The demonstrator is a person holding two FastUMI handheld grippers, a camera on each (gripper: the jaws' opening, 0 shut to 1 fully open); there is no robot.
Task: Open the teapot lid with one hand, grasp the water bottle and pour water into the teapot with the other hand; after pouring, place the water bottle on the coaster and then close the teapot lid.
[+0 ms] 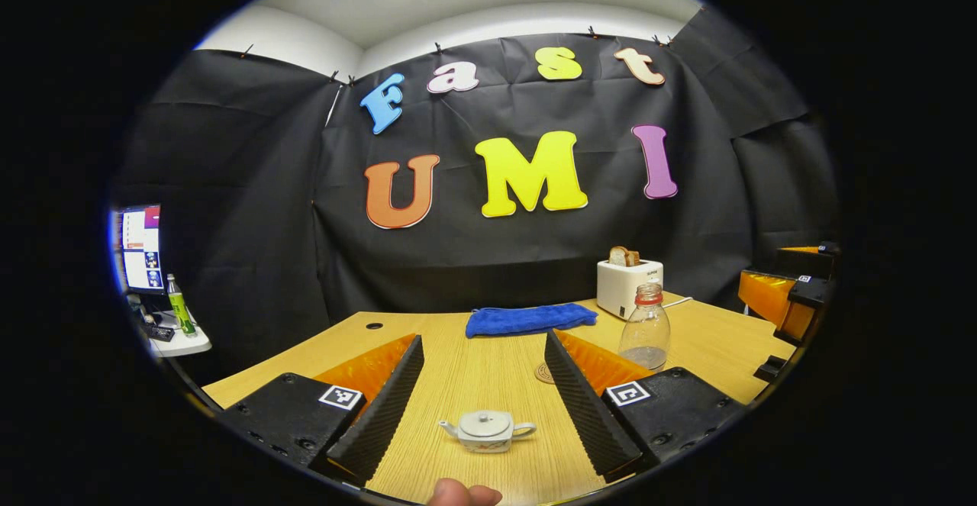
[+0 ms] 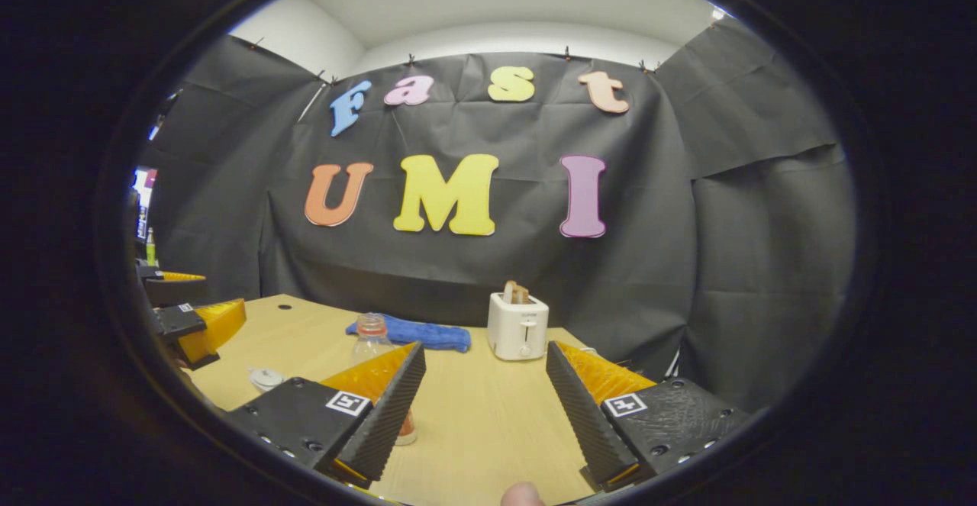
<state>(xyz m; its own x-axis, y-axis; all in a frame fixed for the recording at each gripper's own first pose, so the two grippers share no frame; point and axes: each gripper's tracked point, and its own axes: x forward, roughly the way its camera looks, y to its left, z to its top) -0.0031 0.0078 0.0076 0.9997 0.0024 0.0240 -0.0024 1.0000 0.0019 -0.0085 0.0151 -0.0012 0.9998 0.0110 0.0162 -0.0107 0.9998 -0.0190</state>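
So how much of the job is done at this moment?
Nothing looks done. The small white ceramic teapot has its lid on, and the clear plastic water bottle stands untouched behind the round coaster. Left gripper and right gripper are open, empty. Opening, pouring, placing and closing remain.

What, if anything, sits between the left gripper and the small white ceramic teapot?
Nothing visible does. The small white ceramic teapot, lid on, stands on bare wooden table between the open fingers of the left gripper, with the clear plastic water bottle off to the side.
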